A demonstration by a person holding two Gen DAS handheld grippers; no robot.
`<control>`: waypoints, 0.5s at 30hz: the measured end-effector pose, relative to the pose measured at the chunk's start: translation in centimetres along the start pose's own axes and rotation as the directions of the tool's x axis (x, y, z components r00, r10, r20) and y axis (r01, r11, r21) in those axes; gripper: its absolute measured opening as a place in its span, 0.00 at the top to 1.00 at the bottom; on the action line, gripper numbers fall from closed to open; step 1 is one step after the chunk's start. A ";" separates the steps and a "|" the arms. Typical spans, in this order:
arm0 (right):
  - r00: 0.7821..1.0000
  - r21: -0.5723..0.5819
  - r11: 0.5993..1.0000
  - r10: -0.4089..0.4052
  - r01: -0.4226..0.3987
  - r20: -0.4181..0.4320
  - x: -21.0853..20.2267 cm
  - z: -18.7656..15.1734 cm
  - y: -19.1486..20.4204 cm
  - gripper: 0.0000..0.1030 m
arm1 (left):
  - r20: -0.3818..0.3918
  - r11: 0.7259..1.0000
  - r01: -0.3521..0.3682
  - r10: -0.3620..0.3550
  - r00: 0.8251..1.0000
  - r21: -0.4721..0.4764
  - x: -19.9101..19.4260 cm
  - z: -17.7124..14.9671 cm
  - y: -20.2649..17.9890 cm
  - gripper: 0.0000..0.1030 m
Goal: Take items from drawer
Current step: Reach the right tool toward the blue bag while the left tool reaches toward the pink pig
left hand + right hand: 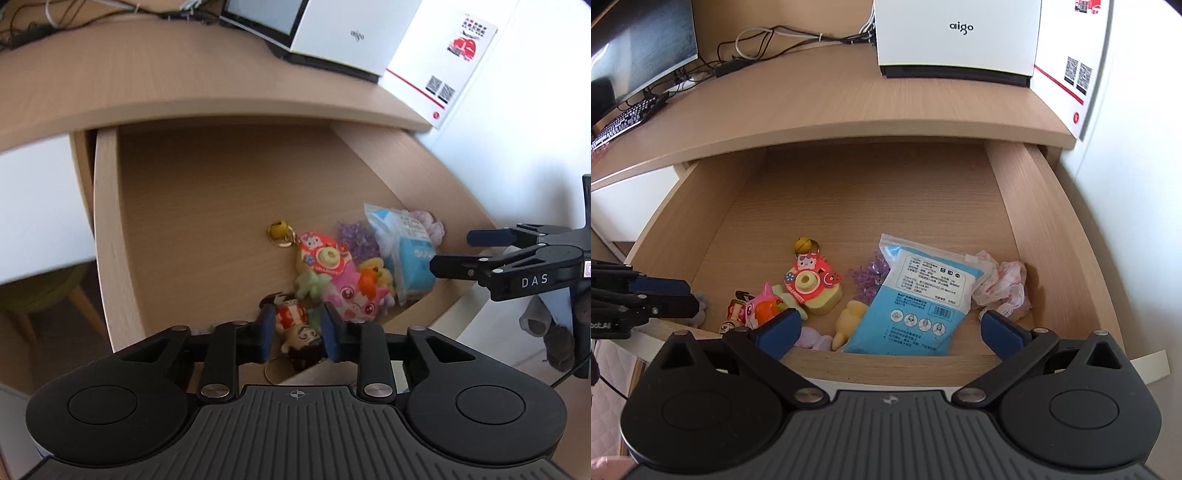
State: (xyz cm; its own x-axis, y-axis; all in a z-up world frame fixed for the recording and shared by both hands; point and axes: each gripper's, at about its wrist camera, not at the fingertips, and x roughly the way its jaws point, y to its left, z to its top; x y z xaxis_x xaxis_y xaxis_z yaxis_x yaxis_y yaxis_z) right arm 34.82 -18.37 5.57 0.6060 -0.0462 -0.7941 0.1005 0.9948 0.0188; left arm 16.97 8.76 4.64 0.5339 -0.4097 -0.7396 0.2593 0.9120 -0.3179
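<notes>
The wooden drawer (1030, 236) is pulled out. At its front lie a small doll keychain (295, 325), a pink toy (351, 295), a red camera keychain (812, 284) with a yellow bell, purple beads (866, 277), a blue packet (916, 306) and a crumpled pink-white wrapper (1004, 288). My left gripper (298, 332) hangs over the front left corner, and the doll keychain shows between its blue pads (266, 332). In the right wrist view the left gripper (693, 295) ends just short of the doll. My right gripper (890, 332) stands wide open above the front edge, near the blue packet.
A white box (960, 37) and a white card with QR codes (1071, 77) stand on the desk top (812, 103) behind the drawer. Cables, a keyboard (624, 118) and a monitor sit at the back left. A white wall runs along the right.
</notes>
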 end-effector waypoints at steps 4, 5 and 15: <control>1.000 0.003 1.000 -0.002 0.002 -0.008 -0.4 0.0 -0.3 0.00 | -0.044 0.999 -0.005 0.007 0.999 0.045 -0.8 -1.2 -1.6 0.74; 1.000 0.002 1.000 -0.003 0.003 -0.009 -0.6 -0.2 -0.3 0.00 | -0.060 0.998 -0.006 0.009 0.998 0.055 -1.0 -1.4 -2.0 0.74; 0.999 0.065 0.997 -0.051 0.051 -0.002 -1.7 -0.6 -0.1 0.00 | -0.142 0.992 0.004 0.014 0.990 0.129 -2.0 -4.3 -5.4 0.87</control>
State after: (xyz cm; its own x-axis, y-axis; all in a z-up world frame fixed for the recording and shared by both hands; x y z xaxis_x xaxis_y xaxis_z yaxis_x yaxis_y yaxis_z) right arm 33.29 -18.32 6.52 0.5985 -0.0966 -0.7953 0.1821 0.9831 0.0177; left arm 11.07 4.72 5.29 0.4180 -0.3895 -0.8207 0.3635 0.8996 -0.2419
